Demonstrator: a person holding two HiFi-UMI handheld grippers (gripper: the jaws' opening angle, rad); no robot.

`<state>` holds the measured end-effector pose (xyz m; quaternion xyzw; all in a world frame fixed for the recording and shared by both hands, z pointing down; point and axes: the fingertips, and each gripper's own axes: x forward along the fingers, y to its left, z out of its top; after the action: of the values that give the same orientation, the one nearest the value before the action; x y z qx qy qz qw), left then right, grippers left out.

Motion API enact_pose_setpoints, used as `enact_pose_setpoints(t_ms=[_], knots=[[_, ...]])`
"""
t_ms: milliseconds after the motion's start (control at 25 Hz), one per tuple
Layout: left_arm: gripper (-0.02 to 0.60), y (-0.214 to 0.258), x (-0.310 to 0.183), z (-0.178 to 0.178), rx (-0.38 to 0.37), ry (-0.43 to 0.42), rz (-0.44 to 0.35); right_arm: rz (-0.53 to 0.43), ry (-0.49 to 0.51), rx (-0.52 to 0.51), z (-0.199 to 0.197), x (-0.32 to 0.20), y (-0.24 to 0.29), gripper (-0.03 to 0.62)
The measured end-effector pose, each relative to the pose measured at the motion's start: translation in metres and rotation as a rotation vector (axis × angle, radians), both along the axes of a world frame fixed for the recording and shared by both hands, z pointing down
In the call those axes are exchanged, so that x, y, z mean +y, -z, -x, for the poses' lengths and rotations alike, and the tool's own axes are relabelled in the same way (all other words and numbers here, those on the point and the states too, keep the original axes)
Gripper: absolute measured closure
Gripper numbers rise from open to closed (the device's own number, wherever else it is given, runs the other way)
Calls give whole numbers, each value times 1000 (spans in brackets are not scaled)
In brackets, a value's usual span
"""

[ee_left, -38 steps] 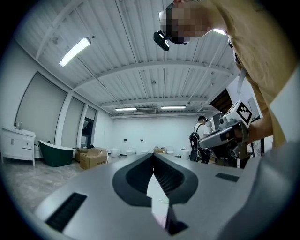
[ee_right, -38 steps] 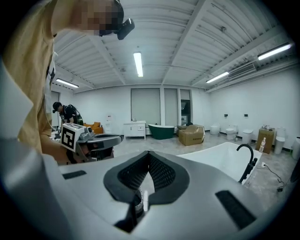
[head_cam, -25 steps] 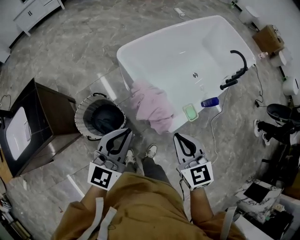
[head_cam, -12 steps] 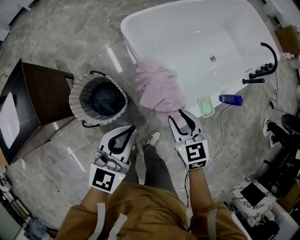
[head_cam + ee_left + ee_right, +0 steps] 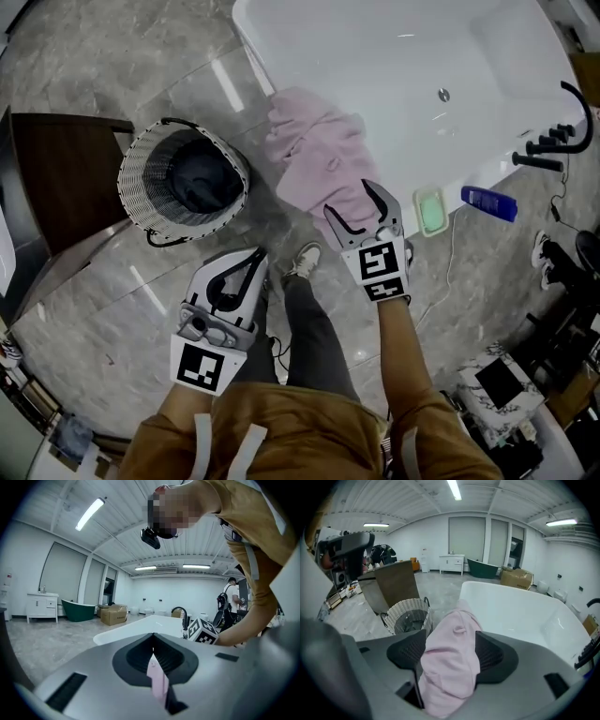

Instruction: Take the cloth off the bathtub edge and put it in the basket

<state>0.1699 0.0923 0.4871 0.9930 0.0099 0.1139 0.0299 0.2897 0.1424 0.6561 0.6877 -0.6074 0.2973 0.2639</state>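
Cloth on tub edge; right gripper astride it, no grip yet.

Tub (image 5: 394, 56) rim lies just beyond the right gripper (image 5: 349, 199), whose jaws have just been opening and straddle the cloth (image 5: 319, 164) unpinched; a shallow bite could drop it on the floor. Basket (image 5: 131, 178), left of that gripper: dark inside, contents unclear. Left gripper (image 5: 258, 255) closed, empty. Cloth's near hem hidden beneath the right gripper.
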Motion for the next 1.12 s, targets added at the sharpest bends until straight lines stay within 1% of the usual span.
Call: enact_pose_setpoints(t_ms=[120, 240, 360, 480, 640, 680, 720, 840, 920, 1000, 1120], knots=[[575, -18, -2, 0, -23, 20, 15, 46, 8, -28, -6, -5, -32, 256], [575, -29, -5, 0, -41, 31, 13, 98, 10, -66, -7, -11, -63, 208], [575, -35, -8, 4, -63, 50, 14, 154, 14, -98, 1, -16, -92, 191], [575, -35, -8, 7, -80, 63, 19, 186, 2, -70, 1, -19, -108, 192], [575, -36, -8, 7, -87, 68, 24, 187, -10, -30, -3, -21, -109, 200], [575, -37, -7, 5, -86, 67, 27, 183, -13, -24, -5, -20, -107, 230], [575, -37, -6, 4, -85, 65, 30, 175, -18, -19, -8, -19, -104, 279], [575, -38, -4, 0, -79, 57, 33, 128, -38, -18, -12, -18, -91, 384], [575, -39, -3, -1, -78, 53, 35, 95, -41, -25, -11, -19, -82, 495], [575, -37, -2, -2, -74, 50, 36, 68, -58, -46, -12, -17, -73, 525], [575, -26, -2, -2, -57, 45, 29, 10, -97, -64, -18, -14, -43, 537]])
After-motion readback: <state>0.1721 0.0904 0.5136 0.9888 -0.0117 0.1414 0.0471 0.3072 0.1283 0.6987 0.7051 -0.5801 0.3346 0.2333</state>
